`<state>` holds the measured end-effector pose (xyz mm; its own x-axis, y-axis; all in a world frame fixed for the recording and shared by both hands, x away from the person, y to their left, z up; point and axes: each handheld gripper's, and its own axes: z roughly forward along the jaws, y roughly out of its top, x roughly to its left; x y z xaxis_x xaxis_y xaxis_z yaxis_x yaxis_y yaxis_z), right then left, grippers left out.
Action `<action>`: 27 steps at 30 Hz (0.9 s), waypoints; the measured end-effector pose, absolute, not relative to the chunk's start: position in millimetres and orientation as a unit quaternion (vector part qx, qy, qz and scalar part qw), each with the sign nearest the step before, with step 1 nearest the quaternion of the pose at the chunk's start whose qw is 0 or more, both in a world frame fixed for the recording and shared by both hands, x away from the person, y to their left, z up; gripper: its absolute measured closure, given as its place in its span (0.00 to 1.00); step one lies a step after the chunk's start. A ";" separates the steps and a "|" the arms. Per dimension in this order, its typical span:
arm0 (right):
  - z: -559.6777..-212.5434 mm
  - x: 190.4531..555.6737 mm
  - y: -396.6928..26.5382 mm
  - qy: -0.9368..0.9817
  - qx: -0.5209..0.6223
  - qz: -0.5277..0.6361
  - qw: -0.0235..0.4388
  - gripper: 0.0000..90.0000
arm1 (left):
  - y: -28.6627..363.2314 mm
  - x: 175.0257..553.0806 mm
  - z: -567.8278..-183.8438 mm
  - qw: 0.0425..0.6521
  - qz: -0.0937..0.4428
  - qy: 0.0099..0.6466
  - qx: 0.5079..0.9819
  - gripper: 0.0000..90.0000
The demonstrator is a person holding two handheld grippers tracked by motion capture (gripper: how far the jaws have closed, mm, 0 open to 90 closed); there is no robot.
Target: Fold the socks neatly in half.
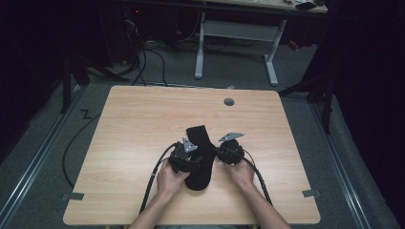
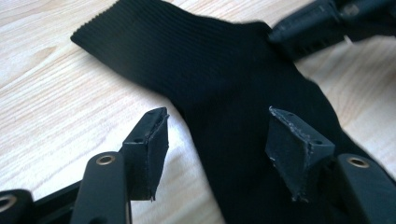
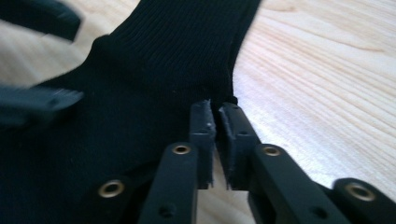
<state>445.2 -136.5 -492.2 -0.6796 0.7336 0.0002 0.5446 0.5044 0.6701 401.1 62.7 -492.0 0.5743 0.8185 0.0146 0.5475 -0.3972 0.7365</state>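
Observation:
A black sock (image 1: 199,155) lies flat on the wooden table (image 1: 143,119), cuff pointing away from the person. My left gripper (image 1: 195,160) is at the sock's left side, open. In the left gripper view the left gripper (image 2: 219,135) has one pad over bare wood and the other over the sock (image 2: 224,84). My right gripper (image 1: 216,153) is at the sock's right edge. In the right gripper view the right gripper (image 3: 215,112) has its pads a narrow slit apart, tips at the sock's (image 3: 140,93) edge, with no fabric visible between them.
A grey round grommet (image 1: 229,101) sits near the table's far edge. Tape marks (image 1: 72,196) are stuck at the front corners. Cables trail from both grippers over the near edge. A white desk frame (image 1: 200,47) stands on the floor beyond the table.

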 end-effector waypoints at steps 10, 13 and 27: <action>-471.6 454.3 -141.6 0.832 0.387 0.370 0.144 0.77 | 61.7 394.9 -497.2 0.342 0.186 0.412 0.824 0.44; -472.6 470.1 -129.0 0.834 0.394 0.364 0.131 0.82 | 60.6 392.4 -498.2 0.345 0.186 0.410 0.824 0.44; -483.5 495.3 -103.8 0.836 0.410 0.346 0.117 0.99 | 66.5 385.2 -507.0 0.379 0.185 0.414 0.807 0.40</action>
